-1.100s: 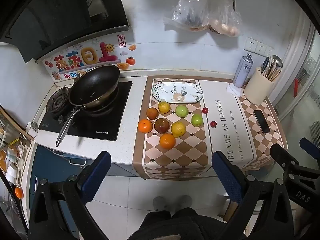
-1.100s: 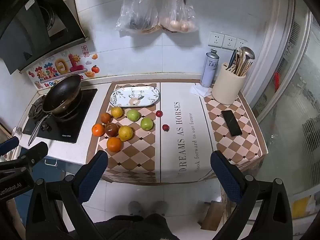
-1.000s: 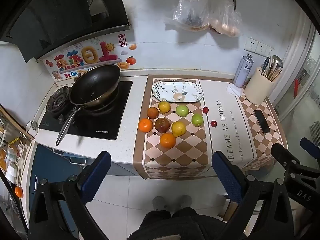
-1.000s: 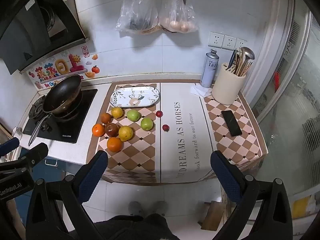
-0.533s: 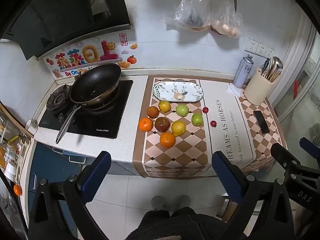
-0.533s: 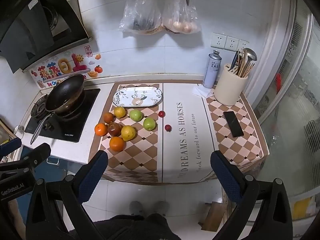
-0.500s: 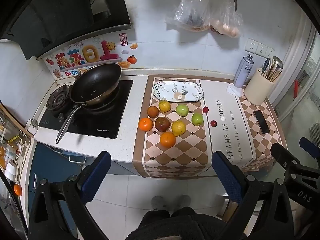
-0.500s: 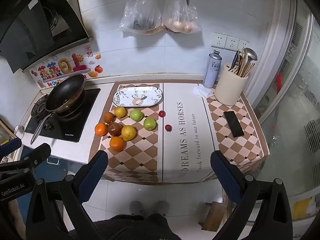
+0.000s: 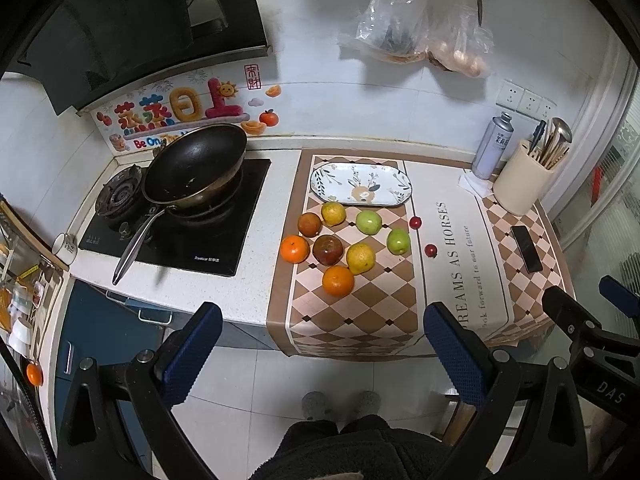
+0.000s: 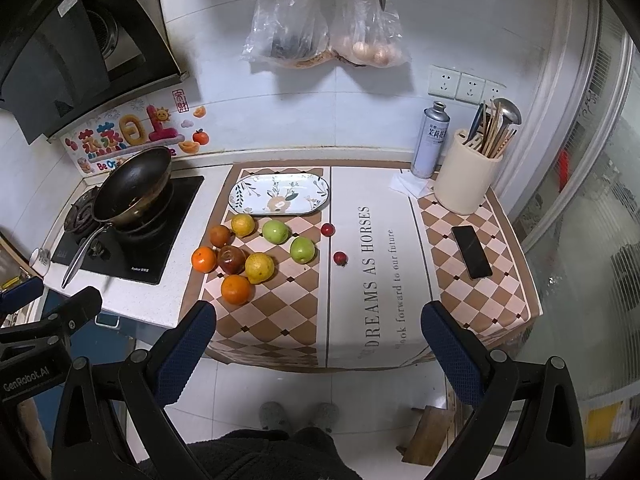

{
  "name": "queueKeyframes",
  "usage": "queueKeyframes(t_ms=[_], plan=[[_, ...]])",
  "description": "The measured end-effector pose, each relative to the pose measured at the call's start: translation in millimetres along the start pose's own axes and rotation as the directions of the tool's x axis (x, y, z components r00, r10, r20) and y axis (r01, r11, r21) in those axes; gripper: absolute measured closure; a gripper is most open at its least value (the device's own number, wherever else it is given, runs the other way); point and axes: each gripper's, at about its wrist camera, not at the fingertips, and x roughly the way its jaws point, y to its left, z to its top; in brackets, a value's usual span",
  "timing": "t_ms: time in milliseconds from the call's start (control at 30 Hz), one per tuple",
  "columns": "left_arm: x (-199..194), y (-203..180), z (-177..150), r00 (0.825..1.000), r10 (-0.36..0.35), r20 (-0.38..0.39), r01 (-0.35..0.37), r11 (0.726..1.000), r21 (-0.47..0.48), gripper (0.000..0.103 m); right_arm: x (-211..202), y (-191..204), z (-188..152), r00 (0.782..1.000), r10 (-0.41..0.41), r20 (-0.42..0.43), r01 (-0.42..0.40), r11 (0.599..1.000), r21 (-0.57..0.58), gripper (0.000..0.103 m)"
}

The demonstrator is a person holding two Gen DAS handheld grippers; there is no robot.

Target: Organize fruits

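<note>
Home kitchen, gas hob with wok, range hood, probably eggs bagged on tiled wall

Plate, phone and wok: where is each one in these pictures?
Plate [image 10: 279, 194]: right wrist view, on its patterned middle.
Phone [image 10: 471, 251]: right wrist view, on the centre of its dark screen.
Wok [image 9: 195, 162]: left wrist view, on its black inner bowl.
</note>
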Motion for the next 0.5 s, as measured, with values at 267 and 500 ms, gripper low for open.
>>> queueKeyframes(t_ms=[267, 500], plan=[[0.6, 0.2, -0.7, 1.000, -0.001, 0.001, 0.001, 1.000, 0.001, 0.000, -1.0, -0.5, -1.0, 1.000, -0.003, 0.002, 0.003, 1.000, 0.001, 0.000], [0.7, -0.1, -1.3, 1.000, 0.000, 0.001, 0.000, 1.000, 0.001, 0.000, 1.2, -0.8, 0.6, 1.000, -0.002, 0.000, 0.002, 1.000, 0.001, 0.000]])
